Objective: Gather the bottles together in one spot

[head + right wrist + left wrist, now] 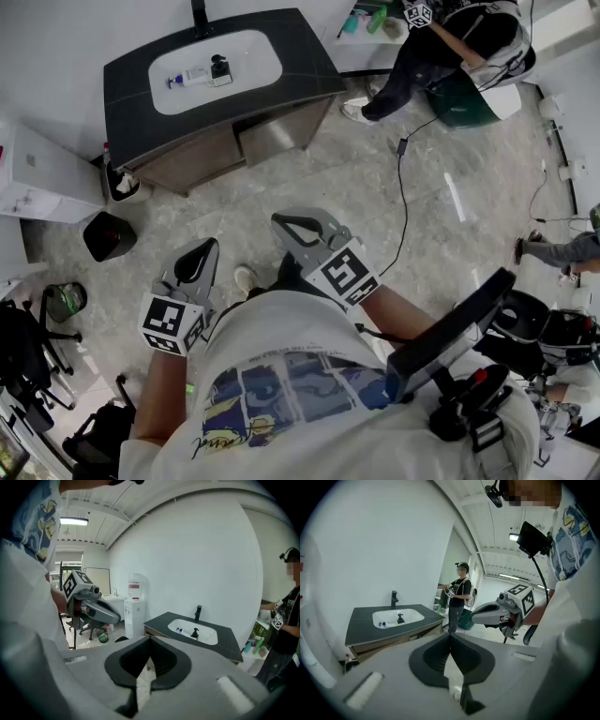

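Two bottles (192, 77) (220, 68) sit in the far sink (255, 49); both grippers' (210, 247) (279, 223) fingers pressed together, empty.

**Vanity counter** (131, 80): dark top on a wooden cabinet, standing on the floor against the wall.
- White basin (258, 47) sunk into the middle of the top.
- Black faucet (200, 17) upright at the rear edge.

**In the basin:**
- One pale bottle (190, 78) with a blue cap, lying on its side toward the left end.
- One black pump bottle (220, 68), upright, just beside it on the right.

**Floor** (375, 178): pale marbled tile.
- Black bin (109, 235) off the counter's front left corner.
- Black cable (403, 202) trailing past the counter's right edge.
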Demonstrator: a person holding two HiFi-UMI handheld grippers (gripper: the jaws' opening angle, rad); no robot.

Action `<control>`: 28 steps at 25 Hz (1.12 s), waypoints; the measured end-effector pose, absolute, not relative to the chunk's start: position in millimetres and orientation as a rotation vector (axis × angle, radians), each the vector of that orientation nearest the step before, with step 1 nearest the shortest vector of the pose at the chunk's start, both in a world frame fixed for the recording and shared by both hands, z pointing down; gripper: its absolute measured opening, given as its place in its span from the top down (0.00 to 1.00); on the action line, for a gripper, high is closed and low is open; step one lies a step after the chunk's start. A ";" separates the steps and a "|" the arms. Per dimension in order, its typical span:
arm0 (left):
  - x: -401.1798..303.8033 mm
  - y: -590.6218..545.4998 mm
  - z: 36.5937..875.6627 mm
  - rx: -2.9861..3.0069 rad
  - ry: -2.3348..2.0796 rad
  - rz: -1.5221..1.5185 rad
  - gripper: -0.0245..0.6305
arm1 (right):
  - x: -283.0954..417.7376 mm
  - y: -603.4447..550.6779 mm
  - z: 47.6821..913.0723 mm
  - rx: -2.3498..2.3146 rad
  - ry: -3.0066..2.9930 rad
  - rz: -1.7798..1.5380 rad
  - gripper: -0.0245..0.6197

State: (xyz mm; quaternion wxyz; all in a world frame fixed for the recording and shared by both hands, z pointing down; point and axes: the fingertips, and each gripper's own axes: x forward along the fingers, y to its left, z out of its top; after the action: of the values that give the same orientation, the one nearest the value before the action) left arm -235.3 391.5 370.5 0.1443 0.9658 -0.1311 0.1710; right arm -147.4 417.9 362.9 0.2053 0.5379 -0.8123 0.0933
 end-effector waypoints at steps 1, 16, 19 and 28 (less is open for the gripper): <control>-234.4 389.6 371.5 2.784 -0.376 0.493 0.96 | -146.9 416.5 363.9 1.504 -2.265 0.262 0.96; -151.2 337.5 370.4 2.767 -0.482 0.521 0.96 | -64.7 360.0 369.4 1.449 -2.351 0.245 0.96; -125.0 315.5 367.0 2.752 -0.551 0.512 0.96 | -34.8 339.6 366.9 1.418 -2.372 0.221 0.91; -56.7 264.8 359.0 2.724 -0.734 0.511 0.90 | 36.5 294.0 380.0 1.339 -2.426 0.219 0.88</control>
State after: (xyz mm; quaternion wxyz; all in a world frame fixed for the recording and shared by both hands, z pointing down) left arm -56.7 264.8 359.0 0.1368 0.9411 -0.2537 0.1766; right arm 36.5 294.0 380.0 0.1801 0.4739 -0.8585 0.0774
